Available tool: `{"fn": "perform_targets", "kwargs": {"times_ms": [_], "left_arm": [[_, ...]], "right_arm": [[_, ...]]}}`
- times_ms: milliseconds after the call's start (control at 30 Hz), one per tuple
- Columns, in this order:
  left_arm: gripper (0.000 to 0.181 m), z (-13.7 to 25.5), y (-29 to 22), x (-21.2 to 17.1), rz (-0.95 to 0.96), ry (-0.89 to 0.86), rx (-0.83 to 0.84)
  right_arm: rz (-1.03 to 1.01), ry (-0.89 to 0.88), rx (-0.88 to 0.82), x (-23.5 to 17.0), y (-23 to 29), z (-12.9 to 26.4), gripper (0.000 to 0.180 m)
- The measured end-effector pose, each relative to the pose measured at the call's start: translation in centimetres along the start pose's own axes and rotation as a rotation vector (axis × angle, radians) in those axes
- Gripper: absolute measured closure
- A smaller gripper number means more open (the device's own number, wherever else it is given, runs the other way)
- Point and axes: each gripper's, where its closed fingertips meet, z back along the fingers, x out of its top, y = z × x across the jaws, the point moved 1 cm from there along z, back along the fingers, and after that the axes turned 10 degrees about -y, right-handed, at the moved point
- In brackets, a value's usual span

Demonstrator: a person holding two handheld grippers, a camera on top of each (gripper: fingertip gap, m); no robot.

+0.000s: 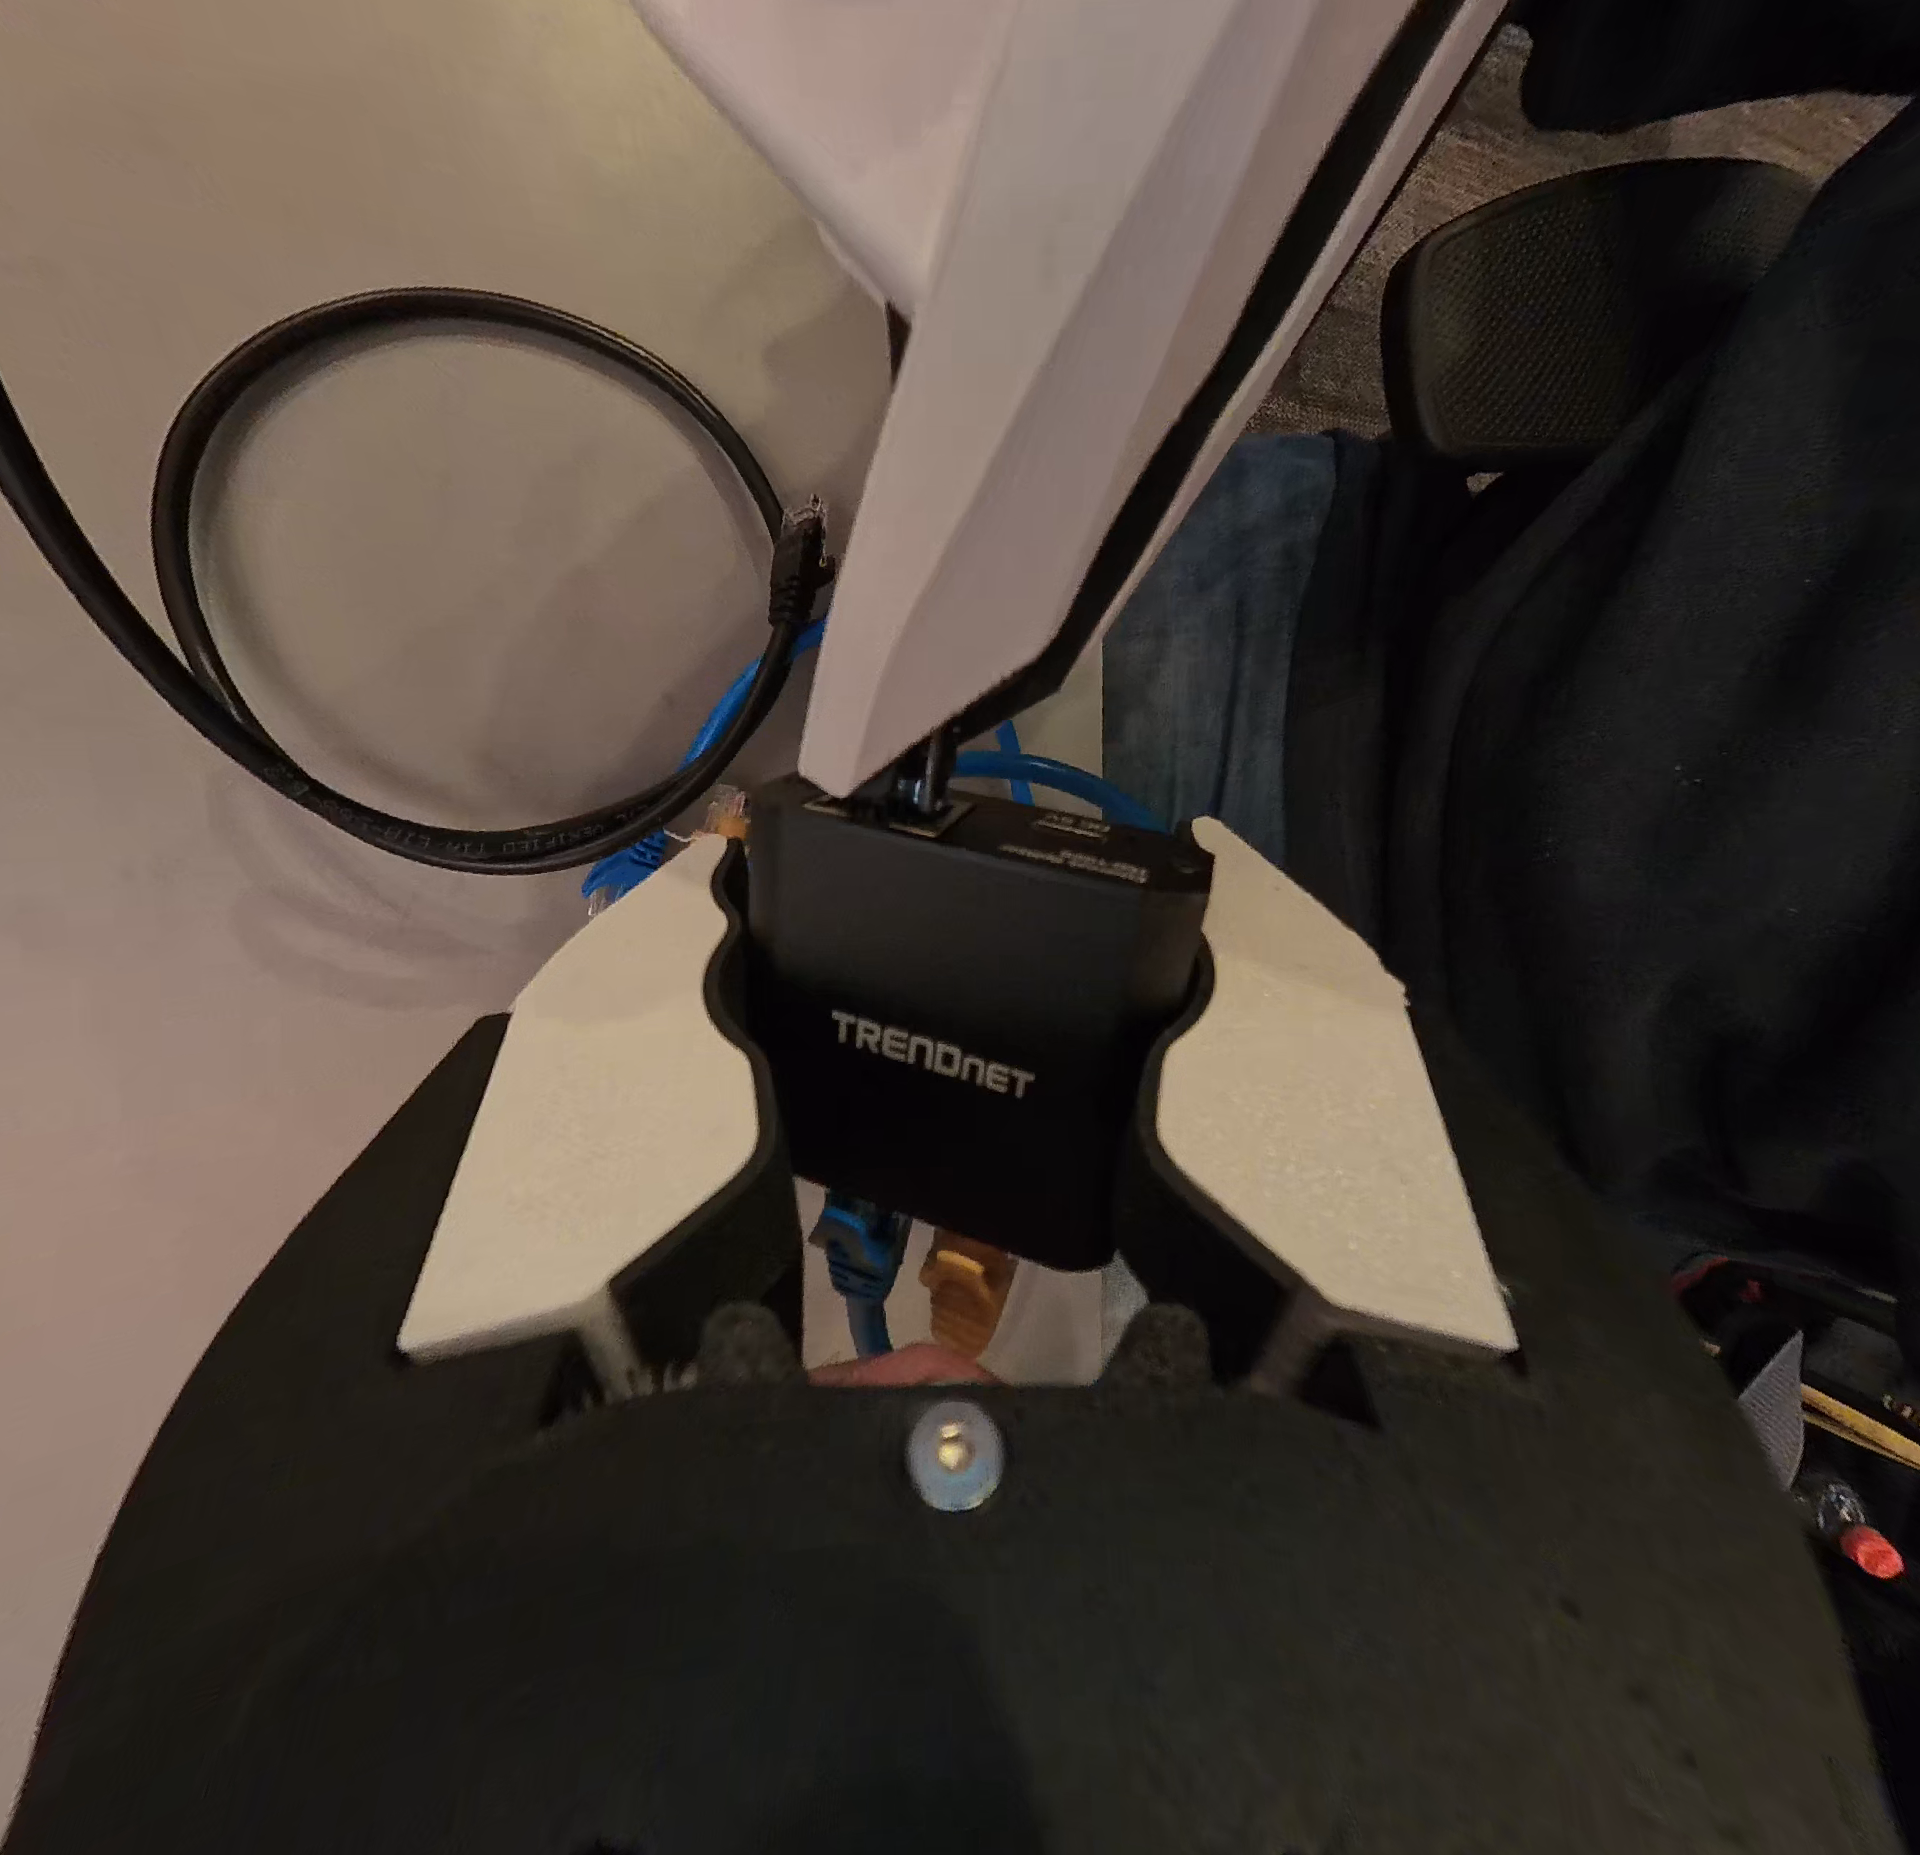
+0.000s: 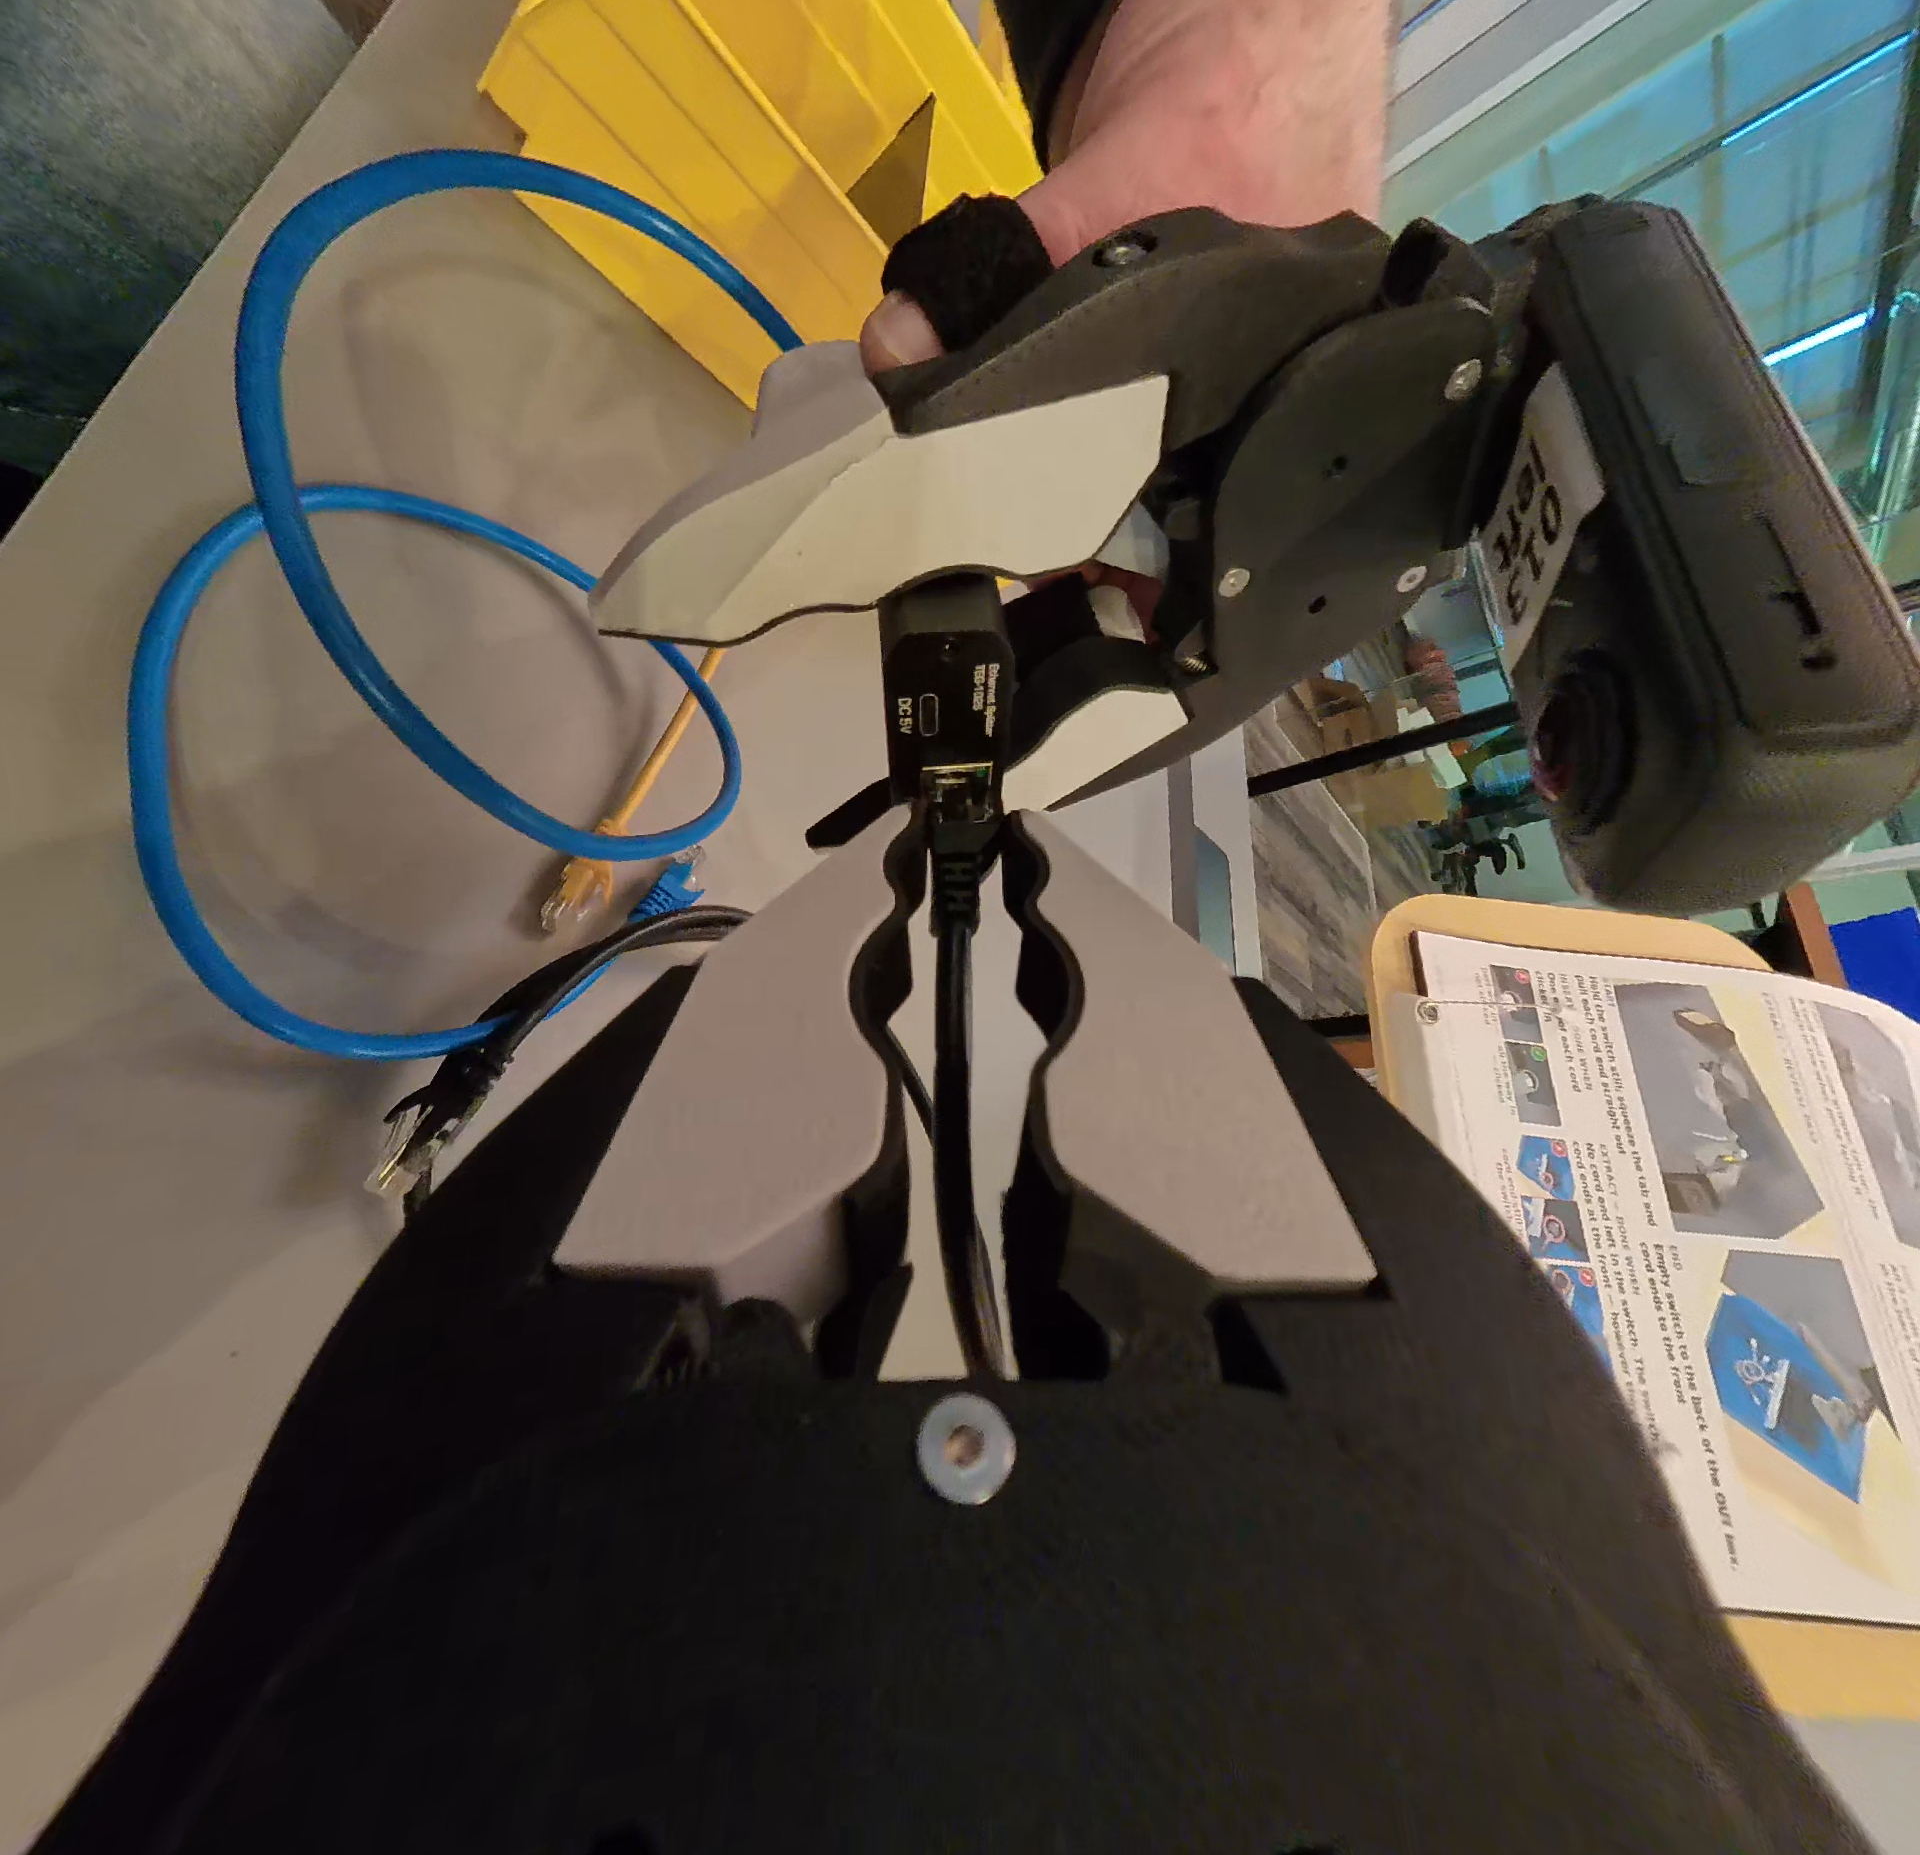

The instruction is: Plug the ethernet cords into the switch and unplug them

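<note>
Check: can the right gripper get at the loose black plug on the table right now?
Probably not: the right gripper is shut on the black cord plugged into the switch. The loose plug lies uncovered.

Matt black plastic switch [image 1: 977,1016]; glossy blue cord [image 2: 312,558], smooth pale table [image 2: 156,1286]; paper sheet [image 2: 1683,1234]

The tabletop [image 2: 156,1234] was a pale grey-white surface, seen in both wrist views. A blue ethernet cord [image 2: 249,662] lay on it in two overlapping loops, one free plug [image 2: 665,886] resting on the surface. Just beside that plug lay the clear-tipped plug of a yellow cord [image 2: 577,886], whose thin lead ran away toward the yellow bins [image 2: 727,143] standing at the far edge. A black cord [image 1: 312,756] lay coiled in a loop, its loose plug [image 2: 426,1130] resting near the blue loops. A printed instruction sheet [image 2: 1662,1234] lay on a light wooden board [image 2: 1392,953] to the right.
</note>
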Motion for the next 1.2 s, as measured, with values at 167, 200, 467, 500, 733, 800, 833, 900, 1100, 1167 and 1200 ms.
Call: {"fn": "perform_targets", "kwargs": {"times_ms": [167,200,467,500,733,800,833,900,1100,1167,1200], "left_arm": [[0.104,-0.1,-0.2,0.0,-0.009,0.013,-0.004],[0.104,-0.2,-0.2,-0.1,-0.013,0.021,-0.007],[0.105,-0.8,-0.3,-0.8,-0.021,0.053,-0.023],[0.105,-0.8,-0.3,-0.8,-0.018,0.053,-0.020],[0.104,-0.1,-0.2,-0.2,-0.017,0.027,-0.015],[0.104,0.0,-0.3,-0.2,-0.008,0.031,-0.019],[0.104,0.0,-0.2,-0.2,-0.008,0.033,-0.016],[0.104,-0.1,-0.3,-0.2,-0.011,0.035,-0.024],[0.105,-0.4,-0.3,-0.2,-0.014,0.049,-0.020],[0.104,-0.7,-0.3,-0.3,-0.016,0.053,-0.025],[0.104,-0.7,-0.4,-0.3,-0.019,0.058,-0.028]], "right_arm": [[0.010,0.023,0.041,0.1,0.3,0.1,0.168],[0.025,0.034,0.054,0.1,0.4,0.1,0.168],[0.155,0.145,0.160,0.0,1.3,-0.1,0.168],[0.172,0.157,0.162,-0.1,1.2,-0.1,0.168],[0.146,0.121,0.120,0.2,0.2,0.0,0.167],[0.140,0.112,0.115,0.4,0.1,0.1,0.167],[0.143,0.110,0.109,0.5,0.1,0.1,0.167],[0.152,0.110,0.106,0.5,0.2,0.1,0.167],[0.156,0.133,0.135,0.3,0.7,0.2,0.168],[0.163,0.156,0.159,0.2,1.0,0.2,0.169],[0.162,0.162,0.170,0.3,1.1,0.3,0.169]]}}
